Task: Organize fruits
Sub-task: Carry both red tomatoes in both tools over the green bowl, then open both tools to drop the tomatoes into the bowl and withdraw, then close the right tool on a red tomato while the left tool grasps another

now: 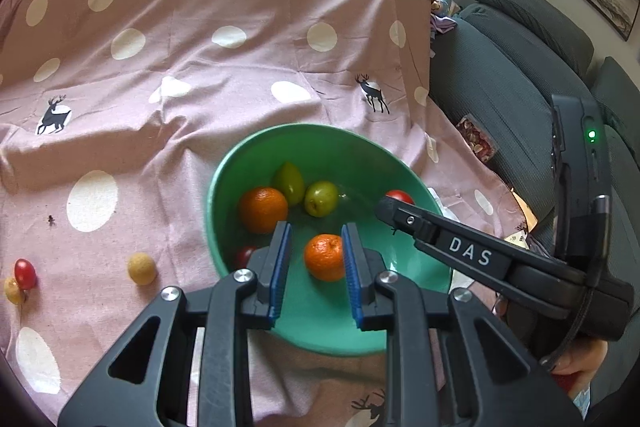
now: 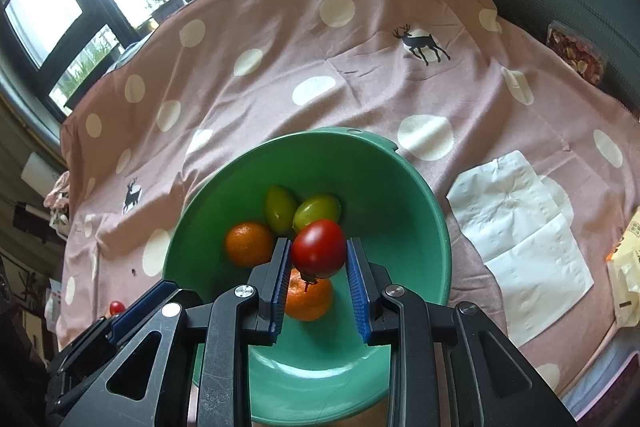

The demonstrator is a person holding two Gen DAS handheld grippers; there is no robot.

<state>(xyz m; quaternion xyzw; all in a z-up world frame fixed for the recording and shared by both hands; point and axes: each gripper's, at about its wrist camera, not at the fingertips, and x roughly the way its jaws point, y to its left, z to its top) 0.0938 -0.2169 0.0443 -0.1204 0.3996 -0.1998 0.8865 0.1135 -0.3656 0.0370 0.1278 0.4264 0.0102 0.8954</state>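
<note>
A green bowl (image 1: 256, 163) (image 2: 400, 195) on the pink spotted cloth holds two oranges (image 1: 263, 209) (image 1: 325, 256), two green fruits (image 1: 289, 182) (image 1: 321, 198) and a red tomato (image 1: 244, 255). My left gripper (image 1: 317, 245) is open over the bowl with the near orange between its fingers, touching the right pad. My right gripper (image 2: 318, 254) holds a red tomato (image 2: 319, 247) above the bowl; it touches the left pad, with a thin gap at the right pad. The right gripper (image 1: 394, 205) reaches in from the right in the left wrist view. A red tomato (image 1: 25, 273) and two yellow fruits (image 1: 141, 268) (image 1: 13, 290) lie on the cloth at left.
White paper napkins (image 2: 520, 235) lie right of the bowl. A snack packet (image 2: 576, 55) lies on the grey sofa (image 1: 520, 75) at the right. A yellow package (image 2: 628, 267) sits at the right edge. Windows run along the back.
</note>
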